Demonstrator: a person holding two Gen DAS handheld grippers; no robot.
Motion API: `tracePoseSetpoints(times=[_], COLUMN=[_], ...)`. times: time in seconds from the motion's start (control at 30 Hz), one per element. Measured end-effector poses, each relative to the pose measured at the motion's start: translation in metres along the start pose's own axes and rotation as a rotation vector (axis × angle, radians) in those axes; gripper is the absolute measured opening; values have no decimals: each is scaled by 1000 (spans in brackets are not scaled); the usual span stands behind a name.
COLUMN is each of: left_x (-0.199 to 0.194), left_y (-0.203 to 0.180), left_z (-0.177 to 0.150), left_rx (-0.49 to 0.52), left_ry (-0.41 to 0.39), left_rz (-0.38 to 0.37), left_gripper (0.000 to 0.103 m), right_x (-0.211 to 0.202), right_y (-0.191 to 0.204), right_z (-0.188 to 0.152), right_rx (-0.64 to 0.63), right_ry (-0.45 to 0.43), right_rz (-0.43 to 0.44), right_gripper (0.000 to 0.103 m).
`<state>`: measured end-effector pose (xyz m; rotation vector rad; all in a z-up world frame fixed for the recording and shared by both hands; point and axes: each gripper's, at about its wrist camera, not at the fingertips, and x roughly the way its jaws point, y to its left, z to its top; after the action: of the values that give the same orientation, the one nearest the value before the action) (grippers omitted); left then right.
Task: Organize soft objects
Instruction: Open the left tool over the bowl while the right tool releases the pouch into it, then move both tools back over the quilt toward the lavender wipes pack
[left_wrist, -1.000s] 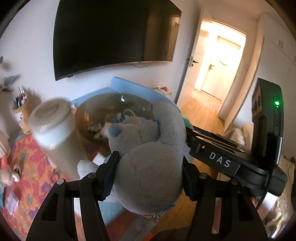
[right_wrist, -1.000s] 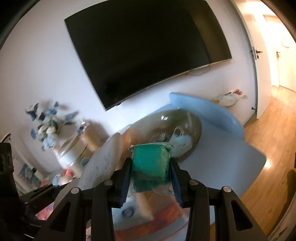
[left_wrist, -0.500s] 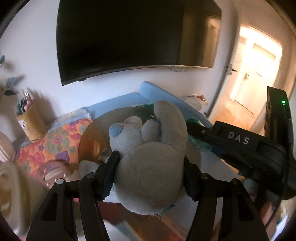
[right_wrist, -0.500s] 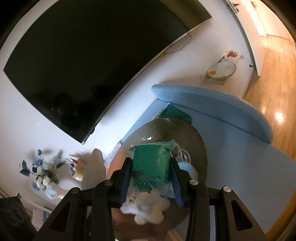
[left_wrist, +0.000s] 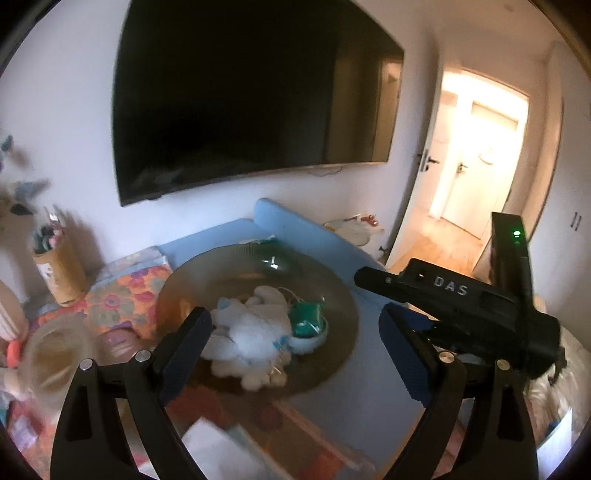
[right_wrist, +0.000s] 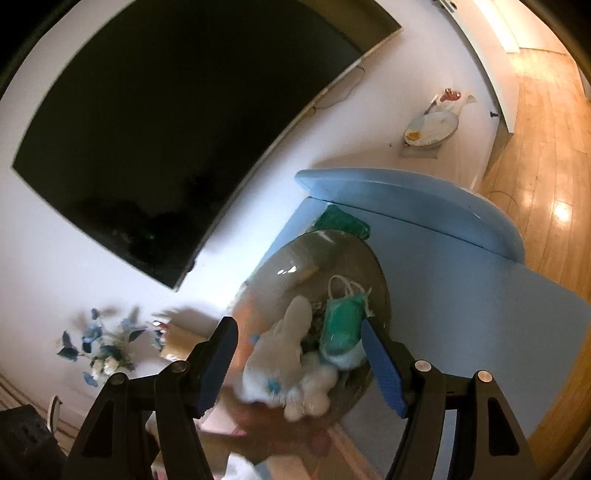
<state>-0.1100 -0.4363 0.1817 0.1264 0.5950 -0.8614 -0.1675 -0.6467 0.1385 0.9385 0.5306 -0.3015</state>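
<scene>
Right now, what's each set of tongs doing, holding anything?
Left tongs: open, just released, empty; the plush toy lies in the bowl.
Right tongs: open, just released, empty; the green packet lies in the bowl too.

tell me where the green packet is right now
The green packet lies in the big brown bowl on the blue surface, right beside the white plush toy. In the right wrist view it sits just right of the toy.
</scene>
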Motion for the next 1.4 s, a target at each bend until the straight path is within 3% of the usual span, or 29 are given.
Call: tracePoseSetpoints(times=[0.13, 0.33, 0.43, 0.53, 0.6, 0.7, 0.83, 0.93, 1.03, 1.13, 1.2, 1.3, 1.4], left_x=[-62, -138, -166, -192, -213, -234, -234, -217, -204, -197, -198, -201, -197], left_y=[11, 62, 104, 152, 186, 240, 297, 322, 332, 341, 349, 355, 363], left_z=[-11, -27, -39, -54, -67, -97, -162, -204, -223, -233, -238, -242, -245], left_rx=[-7, -74, -126, -168, -195, -255, -308, -311, -271, -263, -319, -352, -394], left_ry=[-65, -127, -115, -69, -58, -15, 29, 26, 16, 10, 43, 28, 53], left_rz=[-47, 1, 94, 258, 367, 482, 678, 678, 732, 769, 732, 665, 633], left_gripper=[92, 92, 92, 92, 92, 92, 92, 92, 92, 92, 92, 92, 92], right_x=[-26, -48, -48, -37, -24, 2, 52, 90, 125, 159, 172, 178, 183], right_y=[13, 50, 81, 107, 130, 165, 202, 223, 246, 254, 252, 246, 240], right_z=[-27, -83, -120, -156, -187, -235, -302, -342, -365, -377, -380, -375, -369], right_rx=[-31, -131, -247, -365, -454, -584, -702, -783, -891, -910, -887, -876, -838], right_ry=[-20, 4, 51, 130, 203, 318, 463, 491, 374, 284, 288, 298, 339], right_rz=[33, 75, 115, 171, 229, 285, 247, 195, 87, 24, -2, -56, -35], right_gripper=[70, 71, 73, 83, 83, 84, 88, 88, 88, 88, 88, 88, 89])
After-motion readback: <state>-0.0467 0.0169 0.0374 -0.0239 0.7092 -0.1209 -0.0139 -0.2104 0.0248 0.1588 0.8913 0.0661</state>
